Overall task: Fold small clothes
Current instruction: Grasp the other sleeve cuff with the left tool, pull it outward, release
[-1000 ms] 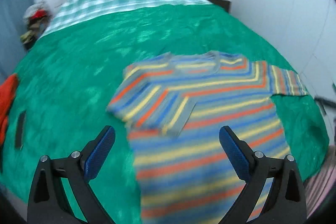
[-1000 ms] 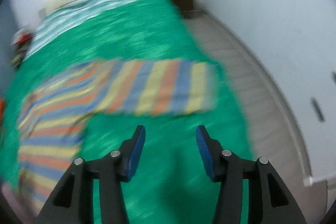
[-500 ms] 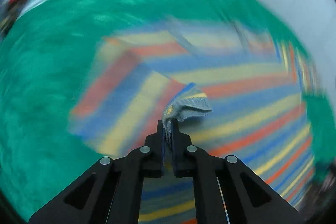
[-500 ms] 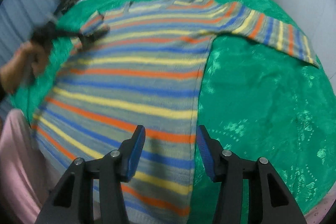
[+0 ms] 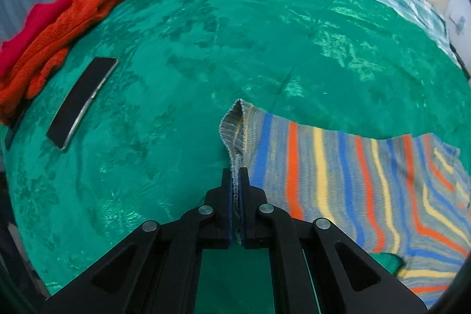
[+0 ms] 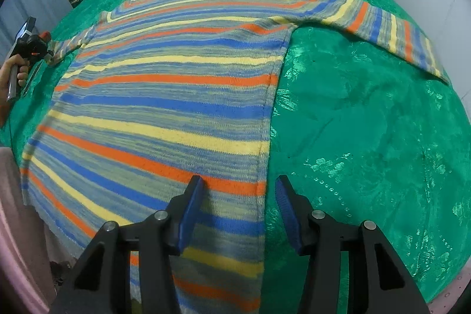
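Left gripper (image 5: 235, 181) is clenched on the cuff of the striped knit sweater (image 6: 164, 96), spread on the green bedspread (image 5: 235, 34). Right gripper (image 6: 240, 208) hovers released over its side seam. Sleeve-folding probably comes next.

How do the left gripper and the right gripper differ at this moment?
The left gripper is shut on the cuff of the striped sweater's sleeve; the right gripper is open and holds nothing. The left one is at the sleeve's end, over the green blanket; the right one hovers over the sweater's side seam near the hem. Both have blue pads and point down at the bed.
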A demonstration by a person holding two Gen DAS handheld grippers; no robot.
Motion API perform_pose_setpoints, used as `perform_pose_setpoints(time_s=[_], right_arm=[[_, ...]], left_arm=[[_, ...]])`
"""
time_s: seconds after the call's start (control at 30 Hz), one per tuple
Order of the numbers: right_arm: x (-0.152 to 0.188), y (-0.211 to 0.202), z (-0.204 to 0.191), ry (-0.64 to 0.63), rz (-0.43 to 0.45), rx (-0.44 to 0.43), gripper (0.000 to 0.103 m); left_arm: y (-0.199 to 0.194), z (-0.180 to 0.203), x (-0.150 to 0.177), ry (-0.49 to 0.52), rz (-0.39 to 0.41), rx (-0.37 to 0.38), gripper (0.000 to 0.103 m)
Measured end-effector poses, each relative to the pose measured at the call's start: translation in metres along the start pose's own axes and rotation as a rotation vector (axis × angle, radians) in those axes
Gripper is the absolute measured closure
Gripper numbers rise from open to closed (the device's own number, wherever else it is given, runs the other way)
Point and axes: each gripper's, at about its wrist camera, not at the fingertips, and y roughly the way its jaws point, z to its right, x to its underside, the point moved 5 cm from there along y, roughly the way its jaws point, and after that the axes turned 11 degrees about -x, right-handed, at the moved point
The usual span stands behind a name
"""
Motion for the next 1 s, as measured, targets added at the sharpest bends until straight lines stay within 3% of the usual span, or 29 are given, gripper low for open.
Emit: perform_pose_setpoints(time_s=[0.13,0.27,0.33,0.37,0.43,0.5,0.6,0.67,0.77,0.8,0.83,0.87,0.93,1.0], right_arm=[[-0.001,0.001,0.0,-0.009,-0.002,0.014,0.052],[-0.004,0.003,0.0,-0.011,-0.004,0.019,0.051],[-0.005,0.003,0.0,-0.008,-0.004,0.016,0.051],[-0.005,0.003,0.001,-0.006,-0.003,0.015,0.051],[-0.005,0.003,0.001,-0.004,-0.001,0.013,0.051],[-0.005,0.003,0.001,-0.005,-0.001,0.013,0.051],[-0.005,0.004,0.001,-0.004,0.0,0.015,0.05],[-0.006,0.005,-0.001,-0.009,-0.001,0.021,0.048],[-0.006,0.006,-0.003,-0.019,-0.005,0.032,0.048],[-0.007,0.007,-0.003,-0.019,-0.005,0.034,0.048],[-0.007,0.007,-0.003,-0.02,-0.005,0.034,0.048],[-0.007,0.007,-0.003,-0.02,-0.005,0.035,0.048],[-0.007,0.007,-0.003,-0.021,-0.006,0.036,0.048],[-0.006,0.007,-0.003,-0.02,-0.006,0.037,0.048]], left_arm=[[0.009,-0.022,0.009,-0.063,-0.048,0.008,0.103],[0.012,-0.02,0.015,-0.022,-0.059,0.085,0.101],[0.008,-0.028,0.013,-0.048,-0.048,0.106,0.093],[0.007,-0.033,0.012,-0.076,-0.059,0.144,0.085],[0.006,-0.038,0.013,-0.093,-0.069,0.214,0.043],[-0.001,-0.038,0.018,-0.067,-0.037,0.26,0.037],[-0.003,-0.021,0.032,0.044,-0.031,0.318,0.037],[-0.006,-0.011,0.037,0.097,0.001,0.307,0.037],[0.001,-0.007,0.033,0.068,0.03,0.266,0.038],[0.004,-0.007,0.031,0.048,0.029,0.271,0.046],[0.007,-0.007,0.028,0.025,0.022,0.287,0.077],[0.011,-0.007,0.027,0.011,0.003,0.304,0.102],[0.015,-0.013,0.025,-0.009,-0.024,0.294,0.101],[0.011,-0.024,0.026,-0.009,-0.027,0.231,0.101]])
